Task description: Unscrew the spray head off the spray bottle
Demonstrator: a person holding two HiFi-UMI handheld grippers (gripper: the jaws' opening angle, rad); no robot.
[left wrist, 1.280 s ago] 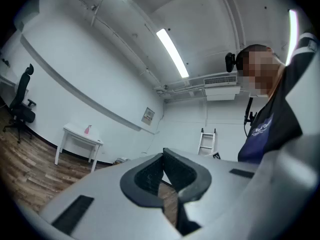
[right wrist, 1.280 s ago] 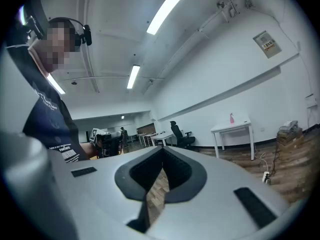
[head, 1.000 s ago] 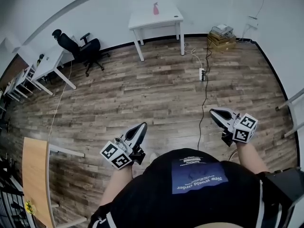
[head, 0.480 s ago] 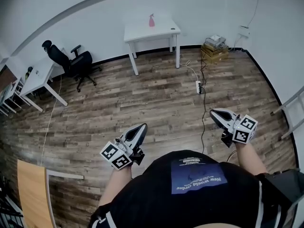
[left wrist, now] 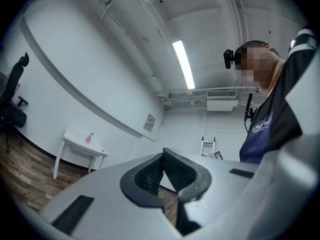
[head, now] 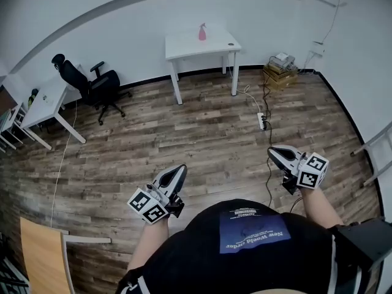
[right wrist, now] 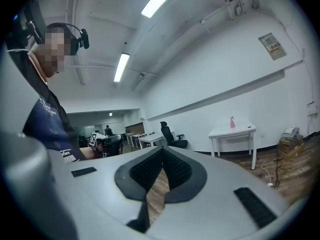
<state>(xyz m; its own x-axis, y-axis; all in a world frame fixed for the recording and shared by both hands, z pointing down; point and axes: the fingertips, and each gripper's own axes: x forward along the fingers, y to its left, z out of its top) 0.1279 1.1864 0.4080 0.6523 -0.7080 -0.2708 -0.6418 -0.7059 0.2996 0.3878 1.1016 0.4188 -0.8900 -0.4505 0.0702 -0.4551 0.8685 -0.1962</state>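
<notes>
Head view: a person in a dark shirt (head: pixel 251 250) is standing on a wooden floor (head: pixel 184 133) and holding one gripper in each hand at the lower part of the frame. The left gripper (head: pixel 178 171) is sitting at lower centre-left and the right gripper (head: pixel 274 152) at centre-right. Both are pointing up the frame, toward the far wall.

The pink spray bottle (head: pixel 201 32) is standing upright, with its head on, at the top centre of the frame. It is resting on a white desk (head: pixel 184 45) set against the wall, well apart from both grippers. A black office chair (head: pixel 98 84) is standing at the upper left beside a second white desk (head: pixel 46 103). A power strip (head: pixel 262 120) with its cable is lying on the floor at centre-right, and a stack of boxes (head: pixel 280 71) is sitting in the upper-right corner.

Left gripper view: the jaws are pressing together, ribbed pad against ribbed pad, pinching no object. The spray bottle is showing small at the left of the frame on its desk.

Right gripper view: the jaws are likewise meeting pad to pad, gripping no object. The spray bottle is appearing small at the right of the frame, upright on the desk, with the office chair at the centre beyond the jaw tips.
</notes>
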